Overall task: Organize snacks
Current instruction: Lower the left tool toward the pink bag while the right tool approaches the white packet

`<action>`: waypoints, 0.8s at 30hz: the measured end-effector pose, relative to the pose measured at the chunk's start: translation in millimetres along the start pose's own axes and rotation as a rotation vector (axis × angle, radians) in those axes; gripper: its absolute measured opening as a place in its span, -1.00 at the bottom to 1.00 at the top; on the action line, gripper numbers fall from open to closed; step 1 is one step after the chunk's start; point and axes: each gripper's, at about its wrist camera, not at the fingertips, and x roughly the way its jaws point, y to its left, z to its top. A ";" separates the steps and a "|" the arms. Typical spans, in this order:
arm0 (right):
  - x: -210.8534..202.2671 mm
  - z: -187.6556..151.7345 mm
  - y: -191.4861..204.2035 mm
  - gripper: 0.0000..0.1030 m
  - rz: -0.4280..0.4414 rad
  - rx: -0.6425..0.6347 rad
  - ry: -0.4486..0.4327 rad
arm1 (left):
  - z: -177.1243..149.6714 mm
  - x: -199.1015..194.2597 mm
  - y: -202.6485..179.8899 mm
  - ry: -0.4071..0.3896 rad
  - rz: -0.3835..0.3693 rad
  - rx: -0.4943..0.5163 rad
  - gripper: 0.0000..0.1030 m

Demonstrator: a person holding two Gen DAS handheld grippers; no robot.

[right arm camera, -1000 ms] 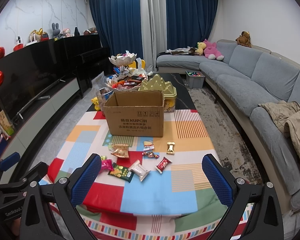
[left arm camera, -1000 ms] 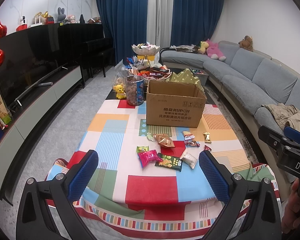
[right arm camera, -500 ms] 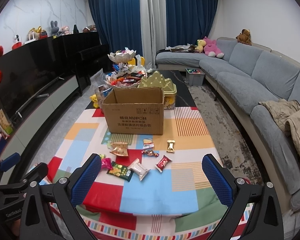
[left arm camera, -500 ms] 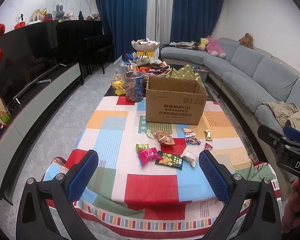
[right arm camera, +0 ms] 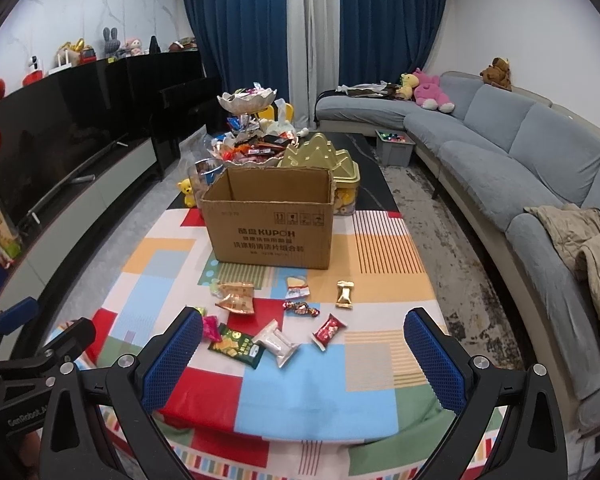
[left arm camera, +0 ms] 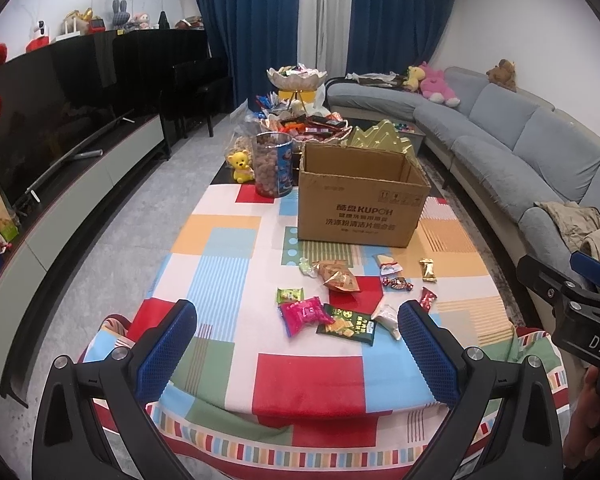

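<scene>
Both tongs have been brought nearer the surface, spread wide and empty. Loose snacks are scattered before an open cardboard box. Approach is underway; one packet must next be straddled and gripped.

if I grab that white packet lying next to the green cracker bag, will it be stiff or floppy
Probably floppy: the white packet looks like a soft, puffy sealed pouch. Likely light, being small and flat on the tablecloth. Its glossy wrapper may slip, and one corner looks to rest against the green cracker bag.
</scene>
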 end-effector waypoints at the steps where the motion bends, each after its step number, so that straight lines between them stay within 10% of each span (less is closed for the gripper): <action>1: 3.0 1.8 0.1 0.98 0.000 -0.003 0.004 | 1.3 2.9 0.1 0.005 0.003 -0.001 0.99; 24: 92.1 8.8 19.0 0.97 0.048 -0.143 0.115 | 15.8 101.1 4.1 0.173 0.037 -0.036 0.99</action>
